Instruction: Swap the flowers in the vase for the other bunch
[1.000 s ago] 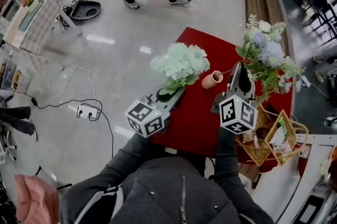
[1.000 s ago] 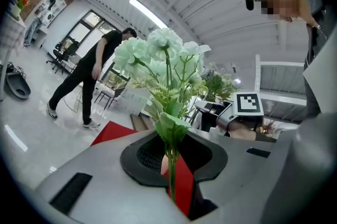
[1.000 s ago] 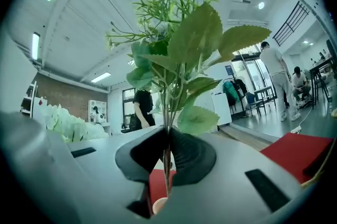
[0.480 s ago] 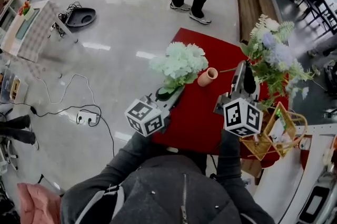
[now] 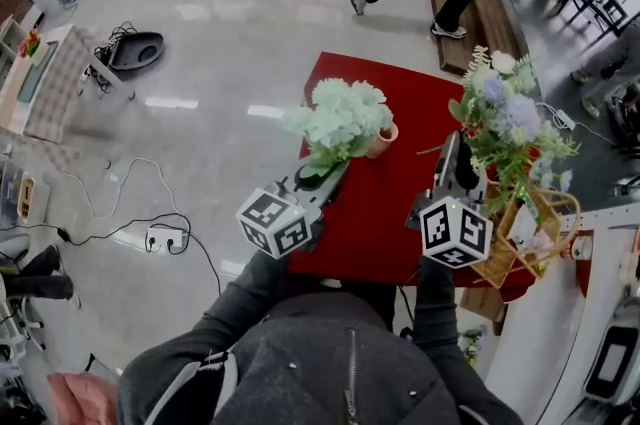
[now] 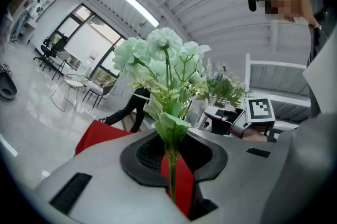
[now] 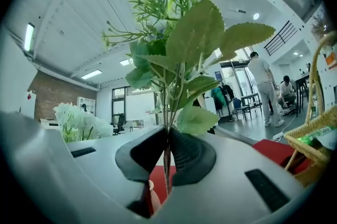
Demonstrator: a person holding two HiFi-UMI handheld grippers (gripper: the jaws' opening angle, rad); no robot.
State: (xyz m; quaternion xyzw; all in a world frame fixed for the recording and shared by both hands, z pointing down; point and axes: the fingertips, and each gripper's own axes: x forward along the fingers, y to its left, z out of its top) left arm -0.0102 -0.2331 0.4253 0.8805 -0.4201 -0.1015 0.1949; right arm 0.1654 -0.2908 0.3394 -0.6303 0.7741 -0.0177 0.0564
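At the left, the left gripper [image 5: 322,177] has its fingers clenched on the thin stem of the pale green bunch [image 5: 340,116], which stands upright between them in the left gripper view, its blooms over the far left part of the red desk [image 5: 370,213]. Just right of those blooms the small pink vase [image 5: 381,142] stands on the desk, half hidden behind them; what shows of its mouth looks empty. Further right, the right gripper [image 5: 453,153] grips the gathered stems of the purple bunch [image 5: 505,108], fingers pressed tight on them, the leaves and flowers rising above the desk's right side. A wicker basket [image 5: 500,263] sits at the far right edge

Judging by this, the swap is about halfway: neither bunch appears to be in the vase, so the removal looks done. Putting the new bunch in remains, and the pale green bunch is the nearer to the vase; the other then needs setting down
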